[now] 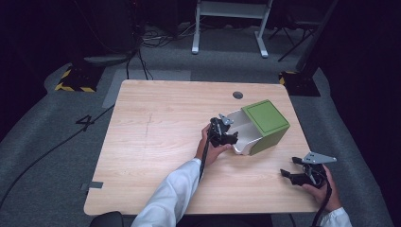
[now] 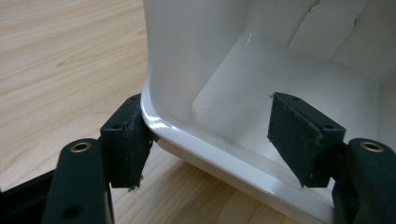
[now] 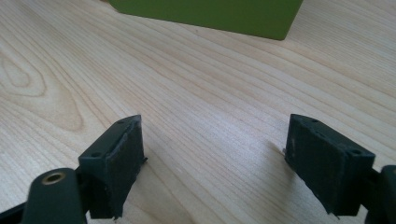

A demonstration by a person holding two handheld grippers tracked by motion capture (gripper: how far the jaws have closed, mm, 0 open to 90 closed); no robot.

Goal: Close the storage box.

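A green bin [image 1: 265, 124] with a white inside [image 1: 243, 135] lies on its side on the wooden table [image 1: 151, 142], right of centre, its opening facing the person. My left gripper [image 1: 229, 137] is open at the bin's white rim [image 2: 224, 154]. One jaw sits outside the wall and touches it; the other is inside the cavity, apart from the wall. In the left gripper view the gripper [image 2: 212, 142] straddles that rim. My right gripper [image 1: 289, 166] is open and empty near the front right of the table. Its own view shows the gripper [image 3: 219, 163] over bare wood, the green bin [image 3: 210, 14] beyond.
A round cable hole [image 1: 238, 95] sits near the table's far edge. The table's right edge is close to my right hand. On the floor behind are cables, a white desk frame [image 1: 229, 23] and a yellow-and-black striped base [image 1: 75, 80].
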